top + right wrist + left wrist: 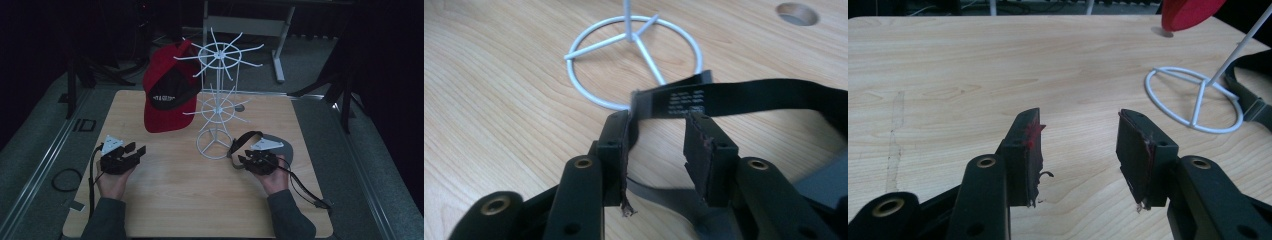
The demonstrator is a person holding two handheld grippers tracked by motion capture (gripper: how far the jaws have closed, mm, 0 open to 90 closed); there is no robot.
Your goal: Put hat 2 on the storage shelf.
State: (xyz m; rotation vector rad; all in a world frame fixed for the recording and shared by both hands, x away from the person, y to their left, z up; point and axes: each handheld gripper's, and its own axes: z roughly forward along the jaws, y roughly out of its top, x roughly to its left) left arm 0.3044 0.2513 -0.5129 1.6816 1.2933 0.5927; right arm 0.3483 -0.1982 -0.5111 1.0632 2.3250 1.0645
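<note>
A pale wooden tabletop (165,200) fills the middle of the high view. Above its centre stands a white wire rack (216,107) with two tiers of spokes on a ring base, and a red cap (167,87) with a dark inside hangs from a spoke at its upper left. At the lower right of the high view, a grey cap (285,150) lies on the tabletop just right of the ring base, its black back strap (242,141) arching up toward the rack. The right gripper (250,160) rests at that strap; in the right gripper view the strap (744,102) crosses right at the tips of its parted jaws, and whether the pads press on it cannot be told. At the lower left, the left gripper (134,151) sits low over bare wood, well apart from both caps, its jaws open with nothing between them.
</note>
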